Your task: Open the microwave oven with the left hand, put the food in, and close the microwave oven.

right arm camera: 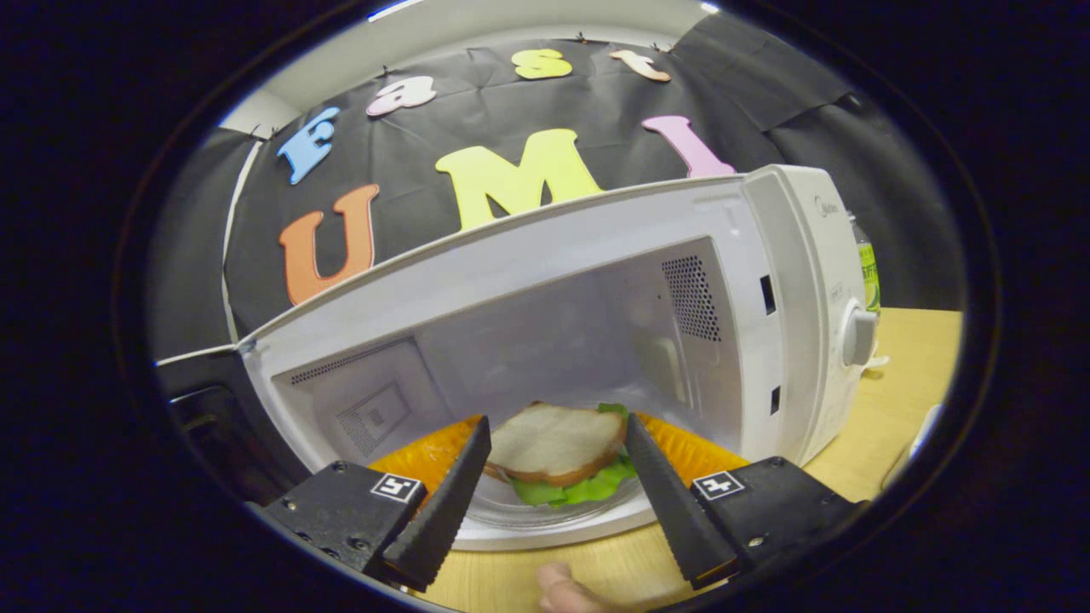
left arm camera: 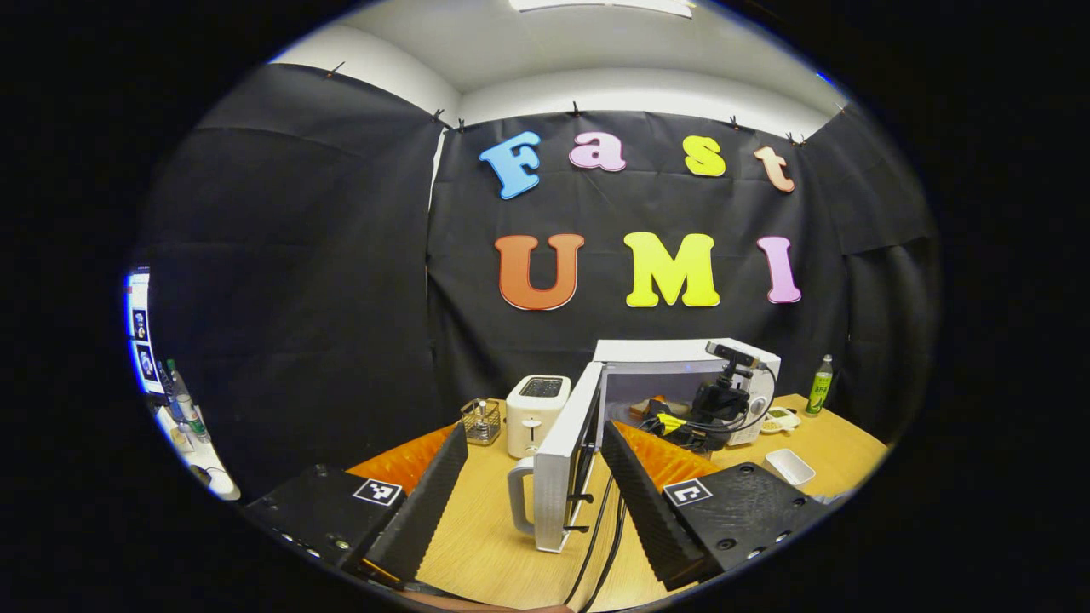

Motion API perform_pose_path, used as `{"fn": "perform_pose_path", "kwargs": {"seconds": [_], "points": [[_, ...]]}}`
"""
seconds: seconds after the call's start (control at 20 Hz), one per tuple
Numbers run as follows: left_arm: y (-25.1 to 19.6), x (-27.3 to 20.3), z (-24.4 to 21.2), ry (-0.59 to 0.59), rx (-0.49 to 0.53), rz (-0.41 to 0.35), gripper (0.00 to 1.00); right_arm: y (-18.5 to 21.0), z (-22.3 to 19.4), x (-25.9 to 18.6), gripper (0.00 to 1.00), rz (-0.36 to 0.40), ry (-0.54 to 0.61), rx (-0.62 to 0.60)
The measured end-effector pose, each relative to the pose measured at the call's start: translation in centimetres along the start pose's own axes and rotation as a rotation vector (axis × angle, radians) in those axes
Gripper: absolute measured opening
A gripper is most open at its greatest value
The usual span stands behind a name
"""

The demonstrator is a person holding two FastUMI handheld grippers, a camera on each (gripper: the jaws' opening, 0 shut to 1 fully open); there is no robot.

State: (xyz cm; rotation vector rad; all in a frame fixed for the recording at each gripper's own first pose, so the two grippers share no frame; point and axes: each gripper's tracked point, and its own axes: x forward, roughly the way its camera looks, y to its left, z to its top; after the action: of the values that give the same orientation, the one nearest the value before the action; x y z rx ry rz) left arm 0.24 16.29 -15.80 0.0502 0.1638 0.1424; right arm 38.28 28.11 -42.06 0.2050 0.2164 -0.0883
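Note:
The white microwave (left arm camera: pixel 681 353) stands on the wooden table with its door (left arm camera: pixel 562 460) swung wide toward me, handle (left arm camera: pixel 519 494) in front. My left gripper (left arm camera: pixel 535 428) is open, short of the door's edge and touching nothing. My right gripper (left arm camera: pixel 715 400) reaches into the oven's mouth. In the right gripper view the cavity (right arm camera: pixel 545 340) is open and a sandwich (right arm camera: pixel 558 443) of bread and lettuce lies on the glass turntable (right arm camera: pixel 553 511). My right gripper (right arm camera: pixel 555 420) is open, one finger on each side of the sandwich.
A white toaster (left arm camera: pixel 536 409) and a small wire basket (left arm camera: pixel 481 421) stand left of the microwave. A green bottle (left arm camera: pixel 820 385) and a white dish (left arm camera: pixel 790 466) sit on the table to its right. Black cables (left arm camera: pixel 596 528) run under the door. A thumb (right arm camera: pixel 558 587) shows low down.

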Motion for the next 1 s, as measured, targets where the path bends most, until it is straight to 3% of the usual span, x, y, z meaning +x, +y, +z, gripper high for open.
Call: {"fn": "perform_pose_path", "kwargs": {"seconds": [0.05,0.1,0.2,0.25,0.3,0.4,0.45,0.5,0.6,0.65,0.7,0.75,0.8,0.85,0.9,0.95,1.0], "points": [[0.0,-0.4,0.2,-0.007,-0.001,-0.010,0.95,0.2,0.4,-0.8,1.00,0.017,0.006,-0.006],[0.2,-0.9,0.6,-0.014,-0.003,-0.015,0.95,0.4,1.0,-1.7,0.92,0.035,0.004,-0.018],[1.1,-1.4,0.6,-0.020,-0.002,-0.007,0.95,0.2,2.3,-4.2,0.92,0.059,0.002,-0.039],[1.5,-1.7,0.7,-0.018,-0.001,-0.002,0.95,0.0,2.8,-5.3,1.00,0.066,0.004,-0.044],[1.9,-2.0,0.7,-0.020,0.001,0.002,0.95,-0.1,3.5,-6.6,0.92,0.085,0.002,-0.040],[2.3,-2.4,0.6,-0.024,0.008,-0.007,0.95,-0.6,4.8,-9.7,0.91,0.110,0.020,-0.043],[2.5,-2.4,0.2,-0.020,0.017,-0.016,0.84,-0.9,5.2,-11.0,0.92,0.120,0.031,-0.050],[3.1,-2.2,0.1,-0.021,0.026,-0.016,0.95,-1.3,5.9,-12.5,0.92,0.126,0.040,-0.069],[4.3,-1.6,-1.0,0.003,0.028,-0.006,0.94,-2.4,7.7,-15.7,0.91,0.135,0.045,-0.129],[4.9,-1.3,-1.6,0.012,0.030,-0.001,0.77,-2.8,8.3,-17.0,0.92,0.145,0.043,-0.152],[5.1,-1.0,-2.1,0.021,0.034,0.000,0.83,-3.6,9.2,-18.4,1.00,0.144,0.040,-0.173],[5.9,-0.6,-2.6,0.027,0.040,0.012,0.63,-4.0,10.0,-19.5,0.91,0.154,0.033,-0.182],[6.7,-0.2,-2.8,0.029,0.041,0.026,0.72,-4.3,10.9,-20.8,0.92,0.169,0.031,-0.191],[7.2,0.3,-2.9,0.024,0.033,0.033,0.71,-5.0,11.6,-21.9,1.00,0.175,0.030,-0.199],[8.0,0.5,-3.1,0.025,0.014,0.049,0.71,-5.7,12.3,-22.9,0.92,0.175,0.026,-0.205],[8.8,1.2,-3.4,0.026,-0.011,0.066,0.41,-6.2,13.1,-24.0,0.91,0.181,0.022,-0.212],[9.5,1.8,-3.8,0.030,-0.034,0.075,0.32,-6.5,14.1,-25.1,0.91,0.189,0.010,-0.215]]}}
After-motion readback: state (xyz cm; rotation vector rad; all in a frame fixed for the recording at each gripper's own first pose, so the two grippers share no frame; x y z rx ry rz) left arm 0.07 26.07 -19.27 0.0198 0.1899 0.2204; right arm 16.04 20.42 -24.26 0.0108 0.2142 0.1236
